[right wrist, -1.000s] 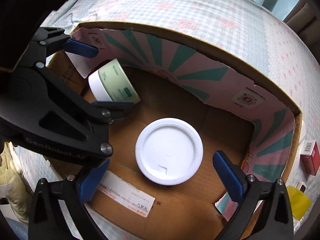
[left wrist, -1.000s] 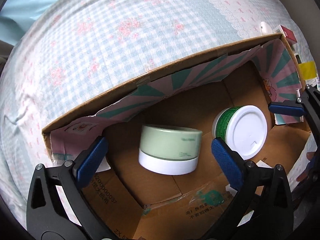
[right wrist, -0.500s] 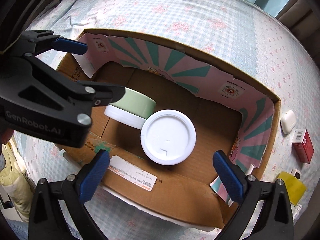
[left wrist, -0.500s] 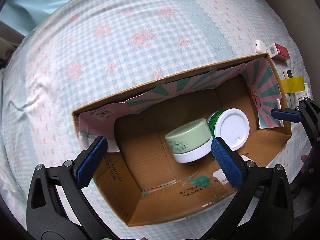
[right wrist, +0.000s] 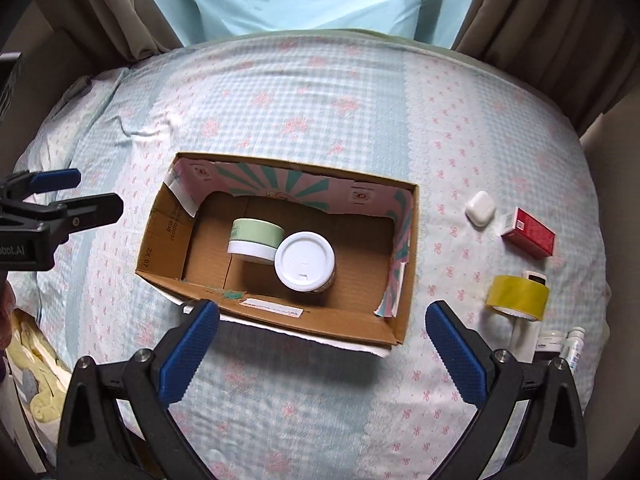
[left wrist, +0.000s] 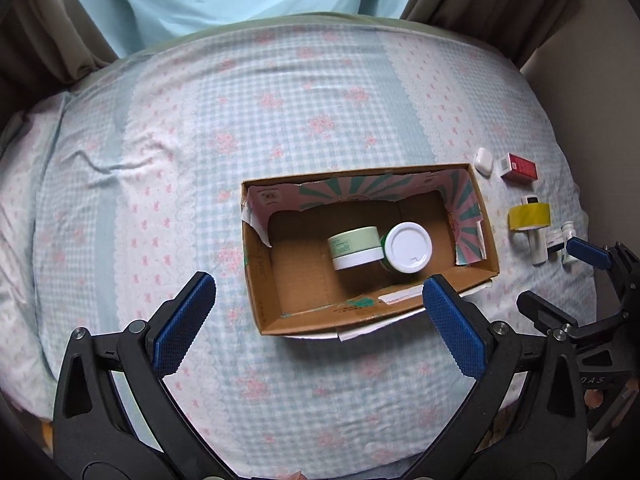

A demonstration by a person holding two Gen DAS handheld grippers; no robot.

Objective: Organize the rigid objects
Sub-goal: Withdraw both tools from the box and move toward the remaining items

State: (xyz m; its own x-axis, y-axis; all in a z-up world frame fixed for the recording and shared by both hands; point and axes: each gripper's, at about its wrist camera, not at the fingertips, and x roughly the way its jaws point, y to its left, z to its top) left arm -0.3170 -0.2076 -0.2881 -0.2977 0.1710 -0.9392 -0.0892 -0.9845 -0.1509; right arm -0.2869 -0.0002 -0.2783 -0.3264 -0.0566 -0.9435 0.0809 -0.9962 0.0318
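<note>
1. Inside the cardboard box (right wrist: 276,316), a pale green jar (right wrist: 256,234) with a white base and a white-lidded tub (right wrist: 305,261) stand touching, near the box's middle.
2. Right of the box, apart from it, lie a white earbud case (right wrist: 481,209), a red carton (right wrist: 529,232) and a yellow tape roll (right wrist: 517,294).
3. Near side of the box: left gripper (left wrist: 318,326) and right gripper (right wrist: 320,346), both spread wide, both empty, above the checked bedsheet (right wrist: 304,92).
</note>
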